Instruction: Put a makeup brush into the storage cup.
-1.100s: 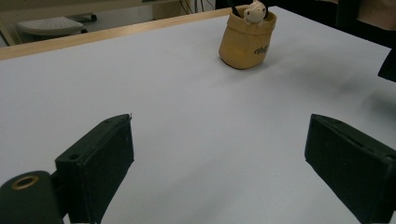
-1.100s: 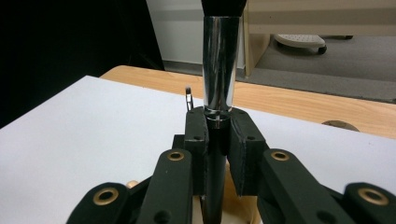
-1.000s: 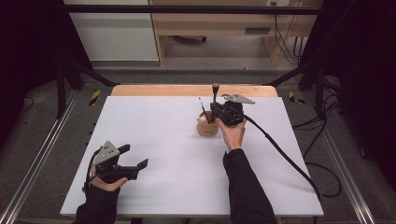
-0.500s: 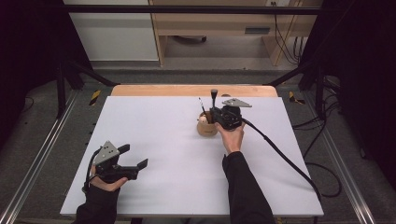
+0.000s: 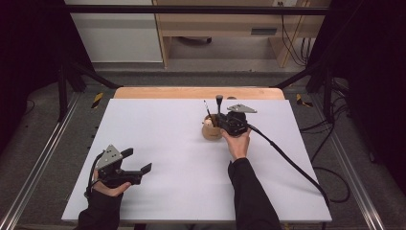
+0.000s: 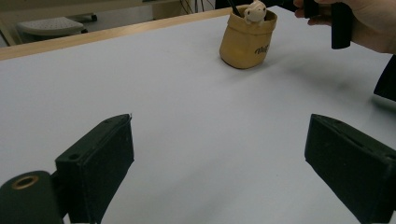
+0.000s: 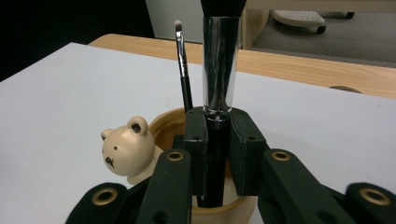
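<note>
We wore long black sleeves (image 5: 251, 191) that reached our wrists, with our hands bare. Each matte black plastic hand-held gripper, left (image 5: 139, 161) and right (image 7: 218, 154), had two blocky flat-faced jaws on hinged link bars. Brass-coloured rivets ringed the pivots of those bars. A grey three-cornered plate (image 5: 108, 155) with small dark screw holes sat on top of each. A thick black cable (image 5: 292, 165) trailed from the right one, a thinner loop from the left.
</note>
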`<state>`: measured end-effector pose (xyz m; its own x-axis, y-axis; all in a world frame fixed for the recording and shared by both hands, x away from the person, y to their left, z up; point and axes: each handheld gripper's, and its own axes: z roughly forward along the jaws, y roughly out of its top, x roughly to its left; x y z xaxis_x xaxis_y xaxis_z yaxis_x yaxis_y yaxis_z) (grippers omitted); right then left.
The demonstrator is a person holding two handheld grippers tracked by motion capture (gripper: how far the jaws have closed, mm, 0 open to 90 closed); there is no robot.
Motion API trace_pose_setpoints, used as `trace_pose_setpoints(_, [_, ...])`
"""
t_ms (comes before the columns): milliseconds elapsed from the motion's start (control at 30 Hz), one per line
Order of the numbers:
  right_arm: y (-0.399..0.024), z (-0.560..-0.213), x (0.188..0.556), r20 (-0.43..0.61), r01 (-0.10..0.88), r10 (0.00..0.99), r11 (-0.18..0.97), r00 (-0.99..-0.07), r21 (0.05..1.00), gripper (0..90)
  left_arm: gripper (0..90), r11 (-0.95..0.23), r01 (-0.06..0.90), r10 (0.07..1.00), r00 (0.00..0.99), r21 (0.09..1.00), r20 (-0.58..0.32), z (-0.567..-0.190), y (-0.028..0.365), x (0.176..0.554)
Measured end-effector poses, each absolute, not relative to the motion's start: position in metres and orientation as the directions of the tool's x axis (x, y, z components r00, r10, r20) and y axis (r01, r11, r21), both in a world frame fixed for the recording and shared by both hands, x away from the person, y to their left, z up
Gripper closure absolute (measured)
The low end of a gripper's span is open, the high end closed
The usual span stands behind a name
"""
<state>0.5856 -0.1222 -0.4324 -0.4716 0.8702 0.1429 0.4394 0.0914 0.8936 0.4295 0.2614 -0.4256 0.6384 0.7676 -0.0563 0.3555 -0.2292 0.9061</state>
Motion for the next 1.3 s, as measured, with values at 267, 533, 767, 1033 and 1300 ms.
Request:
trace_pose_setpoints(267, [-0.126, -0.429, 0.579, 0.114, 0.417, 0.873, 0.109, -0.474, 0.903, 74.0, 7.4, -0.229, 0.355, 0.767, 0.639, 0.906, -0.056, -0.426, 0.261, 0.429])
trace_pose_setpoints(533, [-0.136, -0.418, 0.564, 0.111, 0.390, 0.862, 0.106, -0.494, 0.915, 67.7, 7.4, -0.226, 0.354, 0.769, 0.636, 0.908, -0.057, -0.425, 0.261, 0.429])
trace_pose_setpoints(767, [-0.146, -0.406, 0.548, 0.122, 0.386, 0.838, 0.111, -0.532, 0.916, 56.4, 7.4, -0.225, 0.352, 0.769, 0.636, 0.908, -0.056, -0.425, 0.262, 0.429])
trace_pose_setpoints(1033, [-0.156, -0.397, 0.528, 0.120, 0.365, 0.810, 0.121, -0.573, 0.923, 41.0, 7.4, -0.224, 0.354, 0.770, 0.635, 0.908, -0.058, -0.425, 0.262, 0.428])
trace_pose_setpoints(1300, [-0.166, -0.396, 0.510, 0.101, 0.339, 0.795, 0.137, -0.599, 0.931, 27.5, 7.4, -0.222, 0.355, 0.772, 0.633, 0.908, -0.058, -0.425, 0.262, 0.428])
